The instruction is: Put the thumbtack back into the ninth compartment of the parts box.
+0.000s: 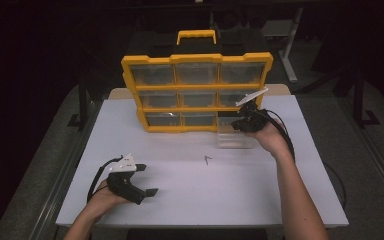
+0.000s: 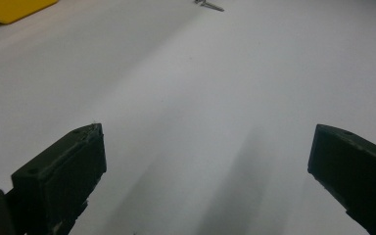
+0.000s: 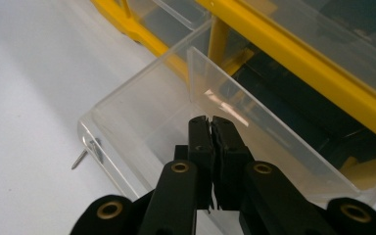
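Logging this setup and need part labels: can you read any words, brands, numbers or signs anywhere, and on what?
None: no readable text in any view.
Yellow organizer case: no label or brand visible on its frame or handle.
Clear drawer: plain, no markings.
White table: bare of print; the small metal piece carries nothing legible.
Left claw and right claw: no lettering.

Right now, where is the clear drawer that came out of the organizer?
In the high view, the clear drawer sits on the table before the yellow organizer's lower-right slot, with the right tool at it.
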A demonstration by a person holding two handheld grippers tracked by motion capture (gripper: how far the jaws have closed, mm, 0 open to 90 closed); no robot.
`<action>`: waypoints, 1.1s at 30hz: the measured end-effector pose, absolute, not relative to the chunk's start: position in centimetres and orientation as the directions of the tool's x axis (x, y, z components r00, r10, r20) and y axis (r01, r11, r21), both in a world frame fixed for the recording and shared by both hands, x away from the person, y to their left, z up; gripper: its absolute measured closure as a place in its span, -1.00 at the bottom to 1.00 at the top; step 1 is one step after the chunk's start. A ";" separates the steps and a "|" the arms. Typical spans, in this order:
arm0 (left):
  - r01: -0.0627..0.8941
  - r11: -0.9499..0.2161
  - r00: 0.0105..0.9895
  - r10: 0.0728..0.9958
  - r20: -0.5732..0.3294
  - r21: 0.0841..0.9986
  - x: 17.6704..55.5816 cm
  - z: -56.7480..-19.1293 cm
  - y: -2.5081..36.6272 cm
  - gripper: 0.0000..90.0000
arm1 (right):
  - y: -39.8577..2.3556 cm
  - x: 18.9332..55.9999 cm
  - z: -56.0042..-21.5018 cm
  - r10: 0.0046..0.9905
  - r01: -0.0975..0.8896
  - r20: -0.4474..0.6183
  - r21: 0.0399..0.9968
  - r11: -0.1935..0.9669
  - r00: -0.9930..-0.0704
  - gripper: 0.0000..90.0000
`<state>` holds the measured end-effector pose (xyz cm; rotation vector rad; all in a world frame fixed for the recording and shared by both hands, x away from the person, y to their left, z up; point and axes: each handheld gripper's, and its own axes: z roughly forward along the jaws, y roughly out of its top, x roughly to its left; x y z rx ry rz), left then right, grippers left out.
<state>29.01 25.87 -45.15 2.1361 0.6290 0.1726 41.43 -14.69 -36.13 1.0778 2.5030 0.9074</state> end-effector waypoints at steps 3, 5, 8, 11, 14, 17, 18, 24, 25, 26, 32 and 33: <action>0.374 -0.489 0.863 0.496 -0.102 0.788 29.0 -45.2 25.9 -0.99 | -14.7 41.5 -36.2 0.727 0.559 -0.002 0.639 0.529 -0.687 0.91; 0.374 -0.488 0.863 0.495 -0.103 0.789 29.0 -45.1 25.9 -0.99 | -14.6 41.5 -36.3 0.727 0.562 0.001 0.636 0.530 -0.687 0.91; 0.374 -0.488 0.863 0.494 -0.103 0.788 29.0 -45.2 25.9 -0.99 | -14.5 41.5 -36.5 0.725 0.568 0.000 0.623 0.538 -0.688 0.91; 0.374 -0.489 0.863 0.494 -0.104 0.788 29.0 -45.1 25.8 -0.99 | -14.4 41.5 -36.7 0.721 0.569 0.001 0.615 0.545 -0.692 0.90; 0.373 -0.488 0.863 0.494 -0.103 0.789 29.0 -45.1 25.9 -0.99 | -14.5 41.5 -36.6 0.722 0.576 0.017 0.617 0.537 -0.692 0.80; 0.374 -0.487 0.863 0.494 -0.103 0.789 29.0 -45.1 25.9 -0.99 | -14.5 41.4 -36.5 0.725 0.576 0.016 0.619 0.533 -0.688 0.83; 0.374 -0.487 0.863 0.494 -0.103 0.789 29.0 -45.1 25.9 -0.99 | -14.5 41.4 -36.5 0.725 0.576 0.016 0.619 0.533 -0.688 0.83; 0.373 -0.488 0.863 0.495 -0.103 0.789 29.0 -45.1 25.9 -0.99 | -14.6 41.0 -36.0 0.726 0.573 0.019 0.628 0.526 -0.688 0.97; 0.374 -0.487 0.863 0.494 -0.104 0.790 29.0 -45.1 25.9 -0.99 | -14.6 41.0 -35.9 0.723 0.570 0.020 0.630 0.527 -0.691 0.97; 0.374 -0.488 0.864 0.493 -0.104 0.789 29.0 -45.1 25.9 -0.99 | -14.6 40.9 -35.8 0.721 0.569 0.022 0.632 0.526 -0.692 0.97; 0.373 -0.485 0.863 0.494 -0.105 0.791 29.0 -45.1 25.9 -0.99 | -14.3 40.4 -34.9 0.705 0.556 0.041 0.648 0.521 -0.708 0.98; 0.373 -0.485 0.863 0.494 -0.105 0.791 29.0 -45.1 25.9 -0.99 | -14.3 40.4 -34.9 0.705 0.556 0.041 0.648 0.521 -0.708 0.98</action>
